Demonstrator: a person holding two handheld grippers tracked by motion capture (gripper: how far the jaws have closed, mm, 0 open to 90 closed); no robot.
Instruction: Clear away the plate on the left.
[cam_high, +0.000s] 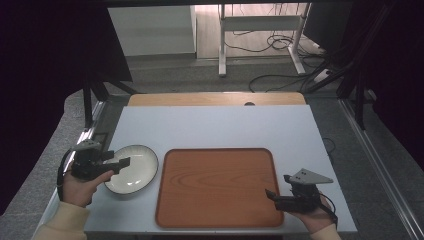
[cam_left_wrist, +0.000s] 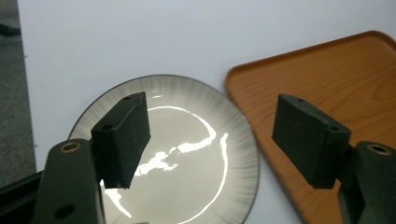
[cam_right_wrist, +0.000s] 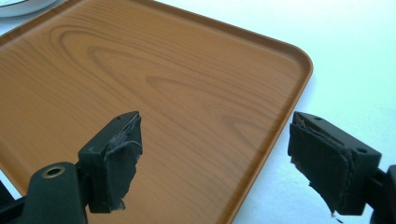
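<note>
Plate (cam_high: 132, 169) and tray (cam_high: 216, 187) lie side by side on the pale surface (cam_high: 215, 125), the plate just off the tray's left edge with a thin strip of surface between them. My left hand-held gripper (cam_high: 121, 164) reaches over the plate's left rim with its jaws spread wide; in the left gripper view one black jaw hangs above the plate (cam_left_wrist: 187, 154) and the other above the tray's corner (cam_left_wrist: 327, 93), and I cannot tell whether either touches anything. My right hand-held gripper (cam_high: 273, 196) sits over the tray's near right corner, jaws likewise wide apart and holding nothing; in the right gripper view one jaw is above the tray (cam_right_wrist: 154, 93) and the other beyond its rim above the surface (cam_right_wrist: 355, 60). The plate is round, glossy and off-white with fine grey streaks radiating toward a dark rim, and it throws back bright glare. The tray is a rounded rectangle in orange-brown wood grain with a low raised lip. The jaw pads on my right hand-held gripper look frayed at their edges. I can read no writing or label on anything.
</note>
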